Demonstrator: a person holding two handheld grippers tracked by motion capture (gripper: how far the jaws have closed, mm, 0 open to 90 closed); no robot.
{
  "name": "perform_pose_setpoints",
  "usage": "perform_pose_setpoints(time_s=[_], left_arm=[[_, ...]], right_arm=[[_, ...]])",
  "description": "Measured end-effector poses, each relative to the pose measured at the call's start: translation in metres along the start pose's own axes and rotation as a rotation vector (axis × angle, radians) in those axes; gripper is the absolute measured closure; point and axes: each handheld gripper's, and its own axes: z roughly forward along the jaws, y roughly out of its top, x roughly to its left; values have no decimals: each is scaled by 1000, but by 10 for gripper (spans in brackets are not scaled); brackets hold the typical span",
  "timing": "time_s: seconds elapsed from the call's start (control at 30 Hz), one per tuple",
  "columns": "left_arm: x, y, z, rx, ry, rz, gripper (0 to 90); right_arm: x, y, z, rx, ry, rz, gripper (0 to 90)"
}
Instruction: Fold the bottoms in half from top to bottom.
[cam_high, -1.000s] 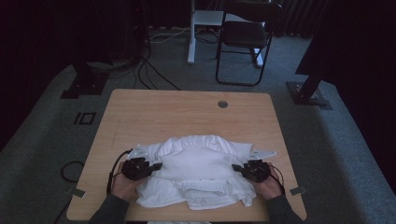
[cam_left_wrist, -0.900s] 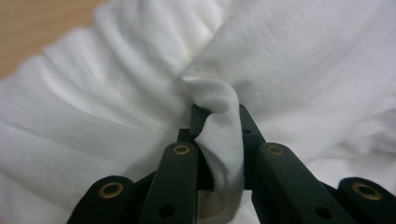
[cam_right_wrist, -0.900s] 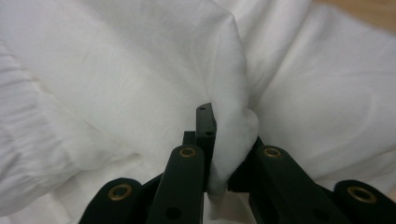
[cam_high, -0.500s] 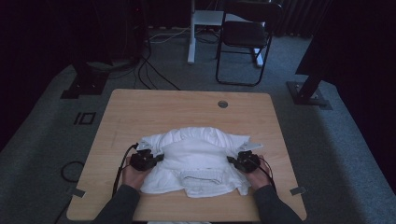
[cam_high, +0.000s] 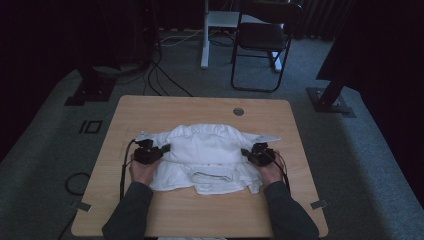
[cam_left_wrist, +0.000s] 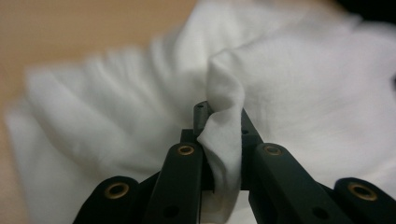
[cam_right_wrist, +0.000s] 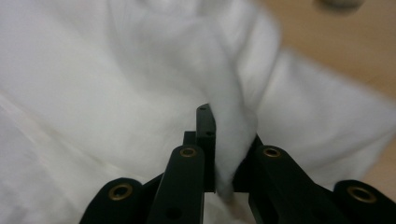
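1. The left gripper (cam_high: 161, 149) is held low at the left, jaws clamped on white cloth (cam_high: 210, 150).
2. The right gripper (cam_high: 247, 153) is held opposite, jaws likewise pinched.
3. Both forearms are extended forward.

A garment (cam_high: 210, 155) lies on the table's (cam_high: 150, 112) near half, a chair (cam_high: 262, 42) behind it.

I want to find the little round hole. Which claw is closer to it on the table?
The right gripper: the round hole sits toward the table's far right. The left gripper is farther off.
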Motion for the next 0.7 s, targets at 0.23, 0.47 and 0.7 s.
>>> perform_pose_setpoints(time_s=[0.23, 0.47, 0.7], left_arm=[[-19, 25, -63, -191, -112, 26, 866], [-25, -10, -77, -88, -175, 35, 804], [-29, 3, -78, -114, -136, 25, 538]], right_arm=[[-4, 27, -66, -232, -5, -12, 866], [10, -9, -84, -177, 60, -38, 849], [12, -19, -92, -193, 99, -12, 443]])
